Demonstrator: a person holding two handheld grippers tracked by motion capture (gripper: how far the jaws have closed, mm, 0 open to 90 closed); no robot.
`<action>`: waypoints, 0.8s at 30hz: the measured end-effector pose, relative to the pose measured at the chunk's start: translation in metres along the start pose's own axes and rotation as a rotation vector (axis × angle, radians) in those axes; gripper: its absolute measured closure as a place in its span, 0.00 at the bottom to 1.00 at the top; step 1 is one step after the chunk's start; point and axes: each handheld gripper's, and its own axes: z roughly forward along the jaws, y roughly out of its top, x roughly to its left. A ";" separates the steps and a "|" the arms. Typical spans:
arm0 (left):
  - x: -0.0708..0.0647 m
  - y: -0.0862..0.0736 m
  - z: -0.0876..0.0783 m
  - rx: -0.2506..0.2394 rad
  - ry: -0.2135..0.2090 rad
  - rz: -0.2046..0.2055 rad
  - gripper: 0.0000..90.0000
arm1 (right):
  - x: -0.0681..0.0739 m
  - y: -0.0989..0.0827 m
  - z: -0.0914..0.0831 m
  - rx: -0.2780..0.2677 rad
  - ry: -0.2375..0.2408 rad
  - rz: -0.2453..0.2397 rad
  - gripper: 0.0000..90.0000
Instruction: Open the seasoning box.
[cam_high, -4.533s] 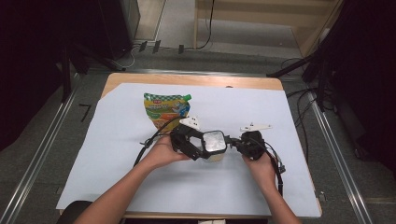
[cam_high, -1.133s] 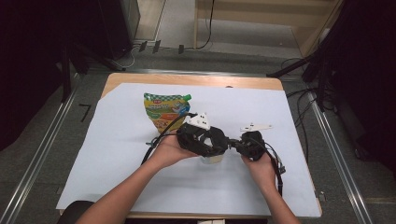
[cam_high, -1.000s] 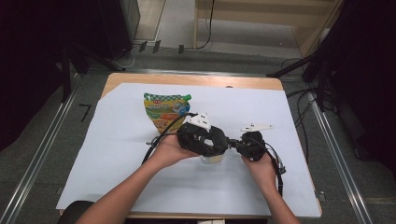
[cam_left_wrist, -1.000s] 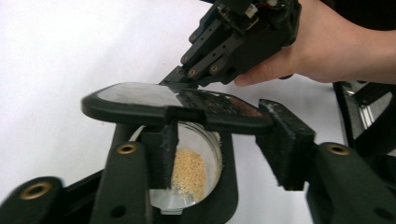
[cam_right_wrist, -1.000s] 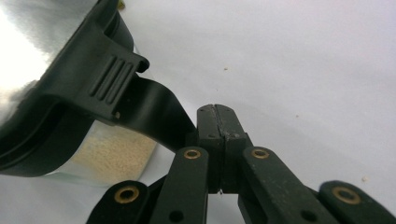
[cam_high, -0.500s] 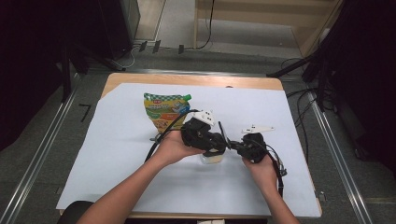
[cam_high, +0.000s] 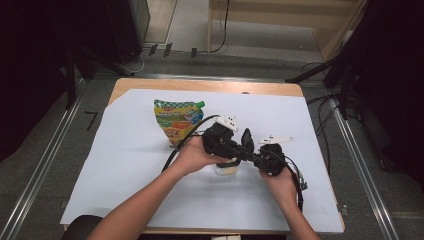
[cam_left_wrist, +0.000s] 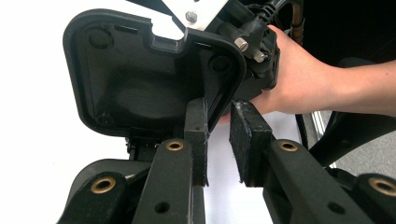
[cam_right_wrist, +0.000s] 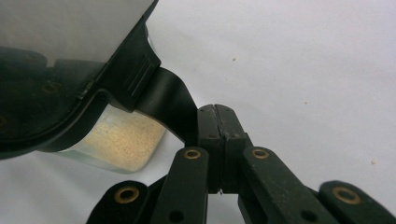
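A small clear jar (cam_high: 226, 169) of pale granules (cam_right_wrist: 122, 140) stands on the white sheet between my two grippers. Its black hinged lid (cam_high: 246, 139) stands raised, and its hollow underside (cam_left_wrist: 135, 79) faces the left gripper view. My left gripper (cam_left_wrist: 218, 105) has just been closing, and the lid's rim is now clamped between its pads. My right gripper (cam_right_wrist: 216, 108) is shut with its tips pressed together and nothing visible between them. The lid's black strap (cam_right_wrist: 166, 100) curves down against its left jaw. From above, the left gripper (cam_high: 243, 149) and right gripper (cam_high: 256, 159) nearly meet over the jar.
A colourful printed pouch (cam_high: 177, 120) lies flat on the white sheet (cam_high: 125, 170) behind the left hand. Black cables trail from both grippers. The wooden table edge (cam_high: 210, 86) runs along the back, with metal rails on the floor at both sides.
The left gripper has shifted a little right and closed on the lid. The lid has swung up from lying over the jar to standing raised. The right gripper has stayed put.
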 end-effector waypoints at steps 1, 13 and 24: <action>0.000 0.000 0.000 0.000 0.000 0.000 0.86 | 0.000 0.000 0.000 0.000 0.000 0.000 1.00; 0.004 -0.006 -0.019 0.004 0.007 -0.054 0.74 | 0.001 -0.005 -0.017 -0.033 0.031 0.001 1.00; 0.006 -0.023 -0.037 0.015 0.016 -0.115 0.74 | 0.026 -0.019 -0.036 -0.029 0.087 -0.028 0.88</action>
